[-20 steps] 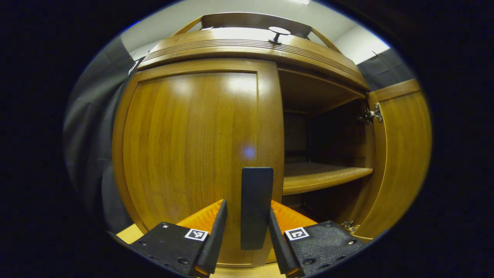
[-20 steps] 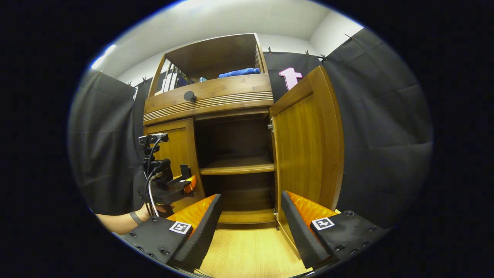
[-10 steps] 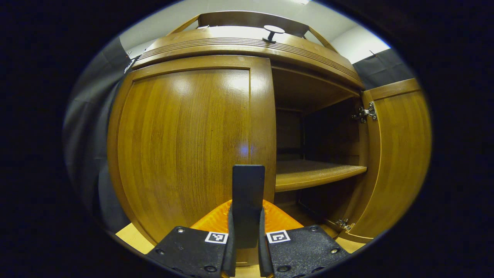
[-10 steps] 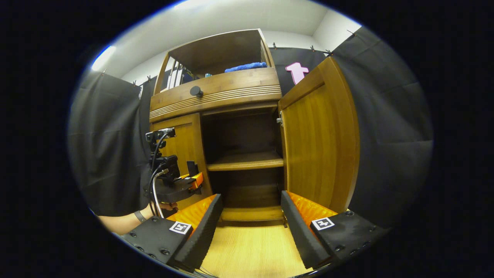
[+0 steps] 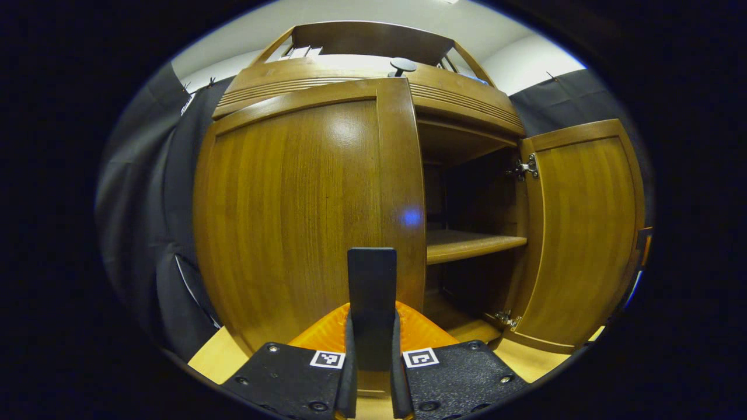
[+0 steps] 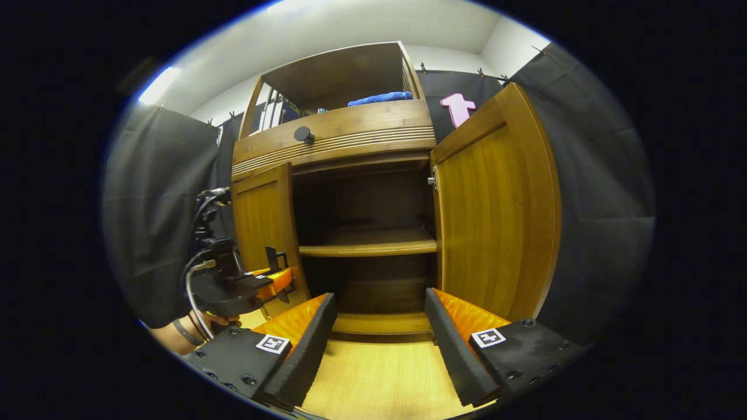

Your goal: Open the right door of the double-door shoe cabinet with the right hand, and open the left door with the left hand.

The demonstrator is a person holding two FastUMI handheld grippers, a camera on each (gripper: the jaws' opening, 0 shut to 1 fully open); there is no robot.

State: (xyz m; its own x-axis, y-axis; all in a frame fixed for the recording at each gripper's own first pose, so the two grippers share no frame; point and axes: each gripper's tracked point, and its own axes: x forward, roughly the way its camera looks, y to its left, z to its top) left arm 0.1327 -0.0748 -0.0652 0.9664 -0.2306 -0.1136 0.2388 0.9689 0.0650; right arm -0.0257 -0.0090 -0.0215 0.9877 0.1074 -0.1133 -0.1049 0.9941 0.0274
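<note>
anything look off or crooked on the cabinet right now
Nothing stands out. The right door hangs wide open, straight on its hinge; the left door is ajar, its black handle clamped by the left gripper. The shelf sits level and bare. The right gripper is open, holding nothing.

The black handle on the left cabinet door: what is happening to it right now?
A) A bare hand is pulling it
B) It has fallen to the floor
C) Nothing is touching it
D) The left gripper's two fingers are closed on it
D: in the left gripper view the left gripper has both fingers pressed against the sides of the black handle on the left door.
</note>
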